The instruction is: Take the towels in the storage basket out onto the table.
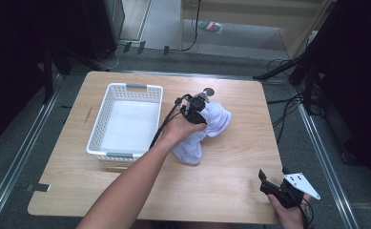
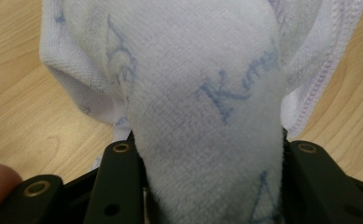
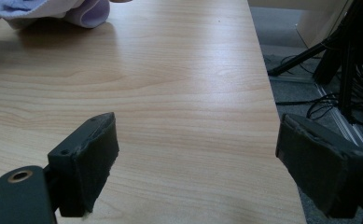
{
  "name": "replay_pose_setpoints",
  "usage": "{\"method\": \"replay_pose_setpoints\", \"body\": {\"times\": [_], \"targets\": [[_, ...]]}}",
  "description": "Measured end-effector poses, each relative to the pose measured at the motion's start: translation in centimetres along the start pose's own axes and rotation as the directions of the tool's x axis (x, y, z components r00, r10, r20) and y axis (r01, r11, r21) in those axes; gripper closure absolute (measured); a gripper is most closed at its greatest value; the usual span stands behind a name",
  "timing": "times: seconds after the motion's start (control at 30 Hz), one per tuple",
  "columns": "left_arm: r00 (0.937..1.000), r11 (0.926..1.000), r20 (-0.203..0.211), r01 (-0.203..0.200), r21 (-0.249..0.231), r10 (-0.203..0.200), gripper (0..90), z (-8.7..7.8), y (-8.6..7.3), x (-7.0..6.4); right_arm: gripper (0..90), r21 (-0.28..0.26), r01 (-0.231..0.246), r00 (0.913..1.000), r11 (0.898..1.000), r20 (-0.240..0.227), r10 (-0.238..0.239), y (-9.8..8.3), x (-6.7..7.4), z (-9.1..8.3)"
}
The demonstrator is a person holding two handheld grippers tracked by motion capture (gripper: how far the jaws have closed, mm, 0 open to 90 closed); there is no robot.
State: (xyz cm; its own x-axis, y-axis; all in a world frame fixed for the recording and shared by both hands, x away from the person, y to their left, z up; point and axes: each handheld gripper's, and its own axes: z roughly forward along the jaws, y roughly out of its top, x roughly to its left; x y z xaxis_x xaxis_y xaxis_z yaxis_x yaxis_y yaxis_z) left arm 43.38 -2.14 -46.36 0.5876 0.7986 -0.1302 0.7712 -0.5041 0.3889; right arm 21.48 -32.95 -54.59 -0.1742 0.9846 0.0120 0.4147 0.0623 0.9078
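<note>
Beside the white basket [image 1: 126,119], the left gripper [image 1: 196,110] pinches a pale towel [image 1: 211,125] (blue lettering); the right gripper [image 1: 274,187] rests spread wide.

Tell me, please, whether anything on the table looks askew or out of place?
Only the white towel: it lies crumpled on the table beside the white basket, a fold pinched in the left gripper.

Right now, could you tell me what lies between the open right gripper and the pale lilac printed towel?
Only bare light wooden tabletop: the right gripper view shows it running from the right gripper to the pale lilac printed towel.
</note>
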Motion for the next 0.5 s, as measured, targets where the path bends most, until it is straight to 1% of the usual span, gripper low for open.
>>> {"method": "replay_pose_setpoints", "body": {"times": [0.03, 0.1, 0.13, 0.17, 0.27, 0.3, 0.33, 0.37, 0.4, 0.43, 0.47, 0.5], "targets": [[1.0000, 1.0000, 0.000, 0.000, 0.000, 0.000, 56.2, 0.0, 0.0, 0.0, 13.3, 0.000, 0.000, 1.0000, 1.000, 0.000, 0.000, 0.0, 0.0, 0.0], [0.9999, 0.9998, -0.010, -0.011, 0.015, 0.011, 55.6, 0.3, -0.1, -0.1, 13.3, 0.000, 0.000, 1.0000, 1.000, 0.001, 0.000, 0.0, 0.0, 0.0], [0.9999, 0.9998, -0.007, -0.007, 0.019, 0.007, 54.5, 0.6, -0.2, -0.2, 13.3, 0.001, -0.001, 1.0000, 1.000, 0.001, 0.001, 0.0, 0.0, 0.0], [0.9998, 0.9997, -0.012, -0.015, 0.021, 0.015, 53.6, 0.8, -0.3, -0.1, 13.3, 0.001, -0.001, 1.0000, 1.000, 0.001, 0.001, 0.0, 0.0, 0.0], [0.9997, 0.9994, -0.013, -0.019, 0.029, 0.019, 51.2, 1.1, -0.4, -0.3, 13.4, 0.001, -0.001, 1.0000, 1.000, 0.001, 0.001, 0.0, 0.0, 0.0], [0.9989, 0.9985, -0.034, -0.031, 0.045, 0.032, 47.1, 1.3, -0.5, -0.5, 13.4, 0.001, 0.000, 1.0000, 1.000, 0.002, 0.000, 0.0, 0.0, 0.0], [0.9989, 0.9985, -0.034, -0.031, 0.045, 0.032, 44.3, 1.3, -0.5, -0.5, 13.4, 0.001, 0.000, 1.0000, 1.000, 0.002, 0.000, 0.0, 0.0, 0.0], [0.9984, 0.9982, -0.043, -0.035, 0.048, 0.037, 41.2, 1.5, -0.5, -0.6, 13.4, 0.003, 0.000, 1.0000, 1.000, 0.002, 0.000, 0.0, 0.0, 0.0], [0.9980, 0.9979, -0.048, -0.040, 0.051, 0.042, 41.2, 1.5, -0.5, -0.7, 13.4, 0.003, 0.000, 1.0000, 1.000, 0.002, 0.000, 0.0, 0.0, 0.0], [0.9983, 0.9981, -0.042, -0.038, 0.048, 0.040, 33.0, 1.5, -0.4, -0.9, 13.4, 0.004, 0.000, 1.0000, 1.000, 0.003, 0.000, 0.0, 0.0, 0.0], [0.9983, 0.9981, -0.042, -0.038, 0.048, 0.040, 28.1, 1.5, -0.4, -0.9, 13.4, 0.004, 0.000, 1.0000, 1.000, 0.003, 0.000, 0.0, 0.0, 0.0], [0.9973, 0.9980, -0.054, -0.048, 0.040, 0.050, 23.7, 1.3, -0.3, -1.0, 13.4, 0.002, -0.001, 1.0000, 1.000, 0.003, 0.001, 0.0, 0.0, 0.0]]}}
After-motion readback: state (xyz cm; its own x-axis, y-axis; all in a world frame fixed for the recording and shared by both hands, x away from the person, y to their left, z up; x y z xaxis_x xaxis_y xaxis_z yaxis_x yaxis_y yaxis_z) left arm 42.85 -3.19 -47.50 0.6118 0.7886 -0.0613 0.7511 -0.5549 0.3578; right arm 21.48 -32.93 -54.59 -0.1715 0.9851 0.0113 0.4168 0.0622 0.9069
